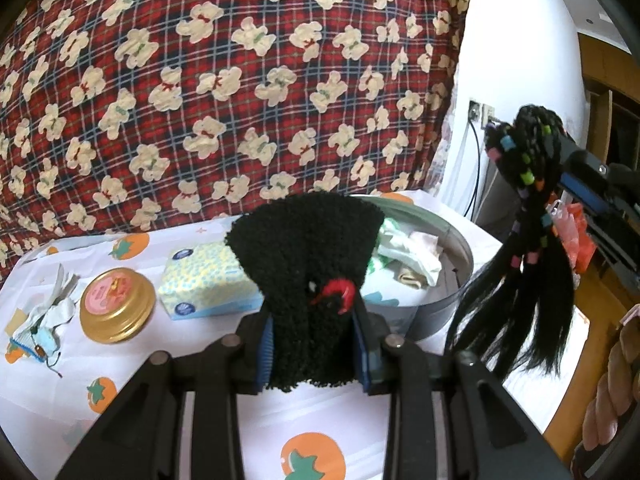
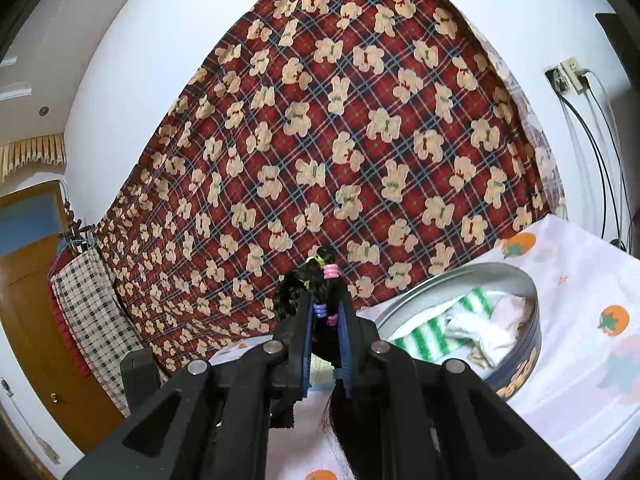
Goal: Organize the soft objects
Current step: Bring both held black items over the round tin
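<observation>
My left gripper (image 1: 314,320) is shut on a black fuzzy soft item with a red mark (image 1: 308,264), held above the table in front of a round metal tin (image 1: 460,248). The tin holds folded white and green-striped cloths (image 2: 460,328). My right gripper (image 2: 325,316) is shut on a black hairpiece with coloured beads (image 2: 324,276). In the left wrist view the hairpiece (image 1: 520,240) hangs in the air to the right of the tin, its strands trailing down.
A tissue pack (image 1: 208,280), a gold-lidded round tin (image 1: 116,304) and a small crumpled item (image 1: 44,320) lie on the white persimmon-print tablecloth (image 1: 312,420). A red plaid bear-print cloth (image 1: 240,80) rises behind. Cables (image 2: 600,160) hang on the right wall.
</observation>
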Tool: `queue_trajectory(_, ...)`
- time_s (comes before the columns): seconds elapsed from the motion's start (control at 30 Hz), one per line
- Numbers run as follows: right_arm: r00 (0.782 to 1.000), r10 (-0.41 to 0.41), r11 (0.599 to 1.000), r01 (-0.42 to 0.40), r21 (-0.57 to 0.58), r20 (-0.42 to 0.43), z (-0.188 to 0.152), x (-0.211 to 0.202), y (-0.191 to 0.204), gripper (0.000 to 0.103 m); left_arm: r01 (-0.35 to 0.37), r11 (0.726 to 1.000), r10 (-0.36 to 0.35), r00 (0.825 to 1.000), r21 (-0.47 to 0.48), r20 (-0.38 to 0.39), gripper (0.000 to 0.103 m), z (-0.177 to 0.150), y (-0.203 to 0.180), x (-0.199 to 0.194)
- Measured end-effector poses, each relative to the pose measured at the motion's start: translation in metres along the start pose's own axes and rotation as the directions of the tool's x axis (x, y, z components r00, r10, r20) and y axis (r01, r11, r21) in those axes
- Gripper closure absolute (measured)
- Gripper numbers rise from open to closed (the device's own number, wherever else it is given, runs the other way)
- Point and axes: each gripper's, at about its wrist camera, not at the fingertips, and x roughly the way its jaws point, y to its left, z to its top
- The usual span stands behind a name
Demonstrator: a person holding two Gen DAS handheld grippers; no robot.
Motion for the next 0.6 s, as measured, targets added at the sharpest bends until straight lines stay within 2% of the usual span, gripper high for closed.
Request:
queue_trajectory(0.37,0.998,-0.033,0.997,0.036,-0.063,0.049,0.028,0.001,-0.008,0.090,-0.009,1.000,0.009,0.999,-0.008,0.039,0.072,0.025,0.008,0.005)
queue_trajectory(0.6,0.995,-0.068,0.988,0.077,-0.137,0.066,0.058,0.026,-0.015,0.090,0.019,1.000,-0.020,0.998,0.008,0.057,0.072,0.053,-0.005,0.026)
